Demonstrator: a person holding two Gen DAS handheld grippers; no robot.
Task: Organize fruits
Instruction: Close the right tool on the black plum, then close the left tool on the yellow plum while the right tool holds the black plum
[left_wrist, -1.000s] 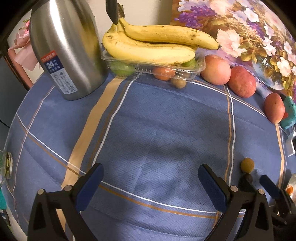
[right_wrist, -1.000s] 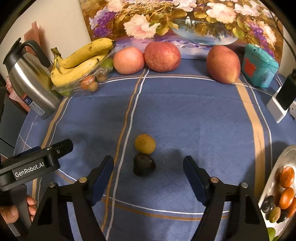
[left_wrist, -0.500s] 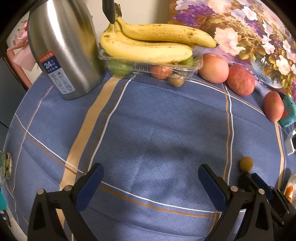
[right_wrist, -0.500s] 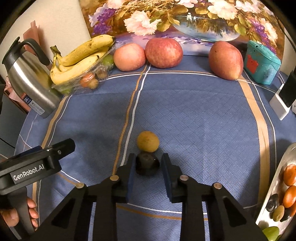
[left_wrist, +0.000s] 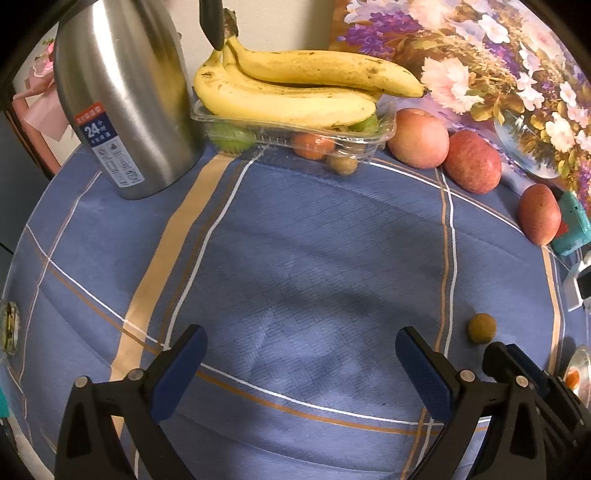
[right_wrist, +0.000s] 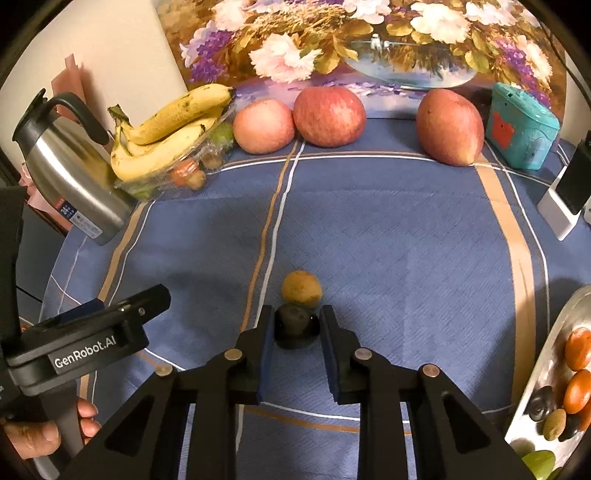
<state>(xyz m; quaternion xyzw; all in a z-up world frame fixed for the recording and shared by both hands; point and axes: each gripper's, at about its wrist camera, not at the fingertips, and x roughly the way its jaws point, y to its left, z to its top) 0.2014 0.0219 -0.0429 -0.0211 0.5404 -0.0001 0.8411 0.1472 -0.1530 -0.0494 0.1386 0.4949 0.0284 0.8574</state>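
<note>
Right wrist view: a yellow fruit (right_wrist: 301, 288) touches the dark fruit (right_wrist: 295, 325) ahead. Right gripper (right_wrist: 296, 334) is clamped on the dark fruit; left gripper (left_wrist: 301, 363) is spread wide, holding nothing.

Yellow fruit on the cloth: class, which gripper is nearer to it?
Right. The right gripper sits just behind the yellow fruit, gripping a dark fruit; the left gripper is off to its left.

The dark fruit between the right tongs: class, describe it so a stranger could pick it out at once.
Start at the blue checked tablecloth, then find the right tongs near its front edge. The dark fruit sits between them, just in front of a small yellow-brown fruit. It alone is almost black; its neighbour is pale.
</note>
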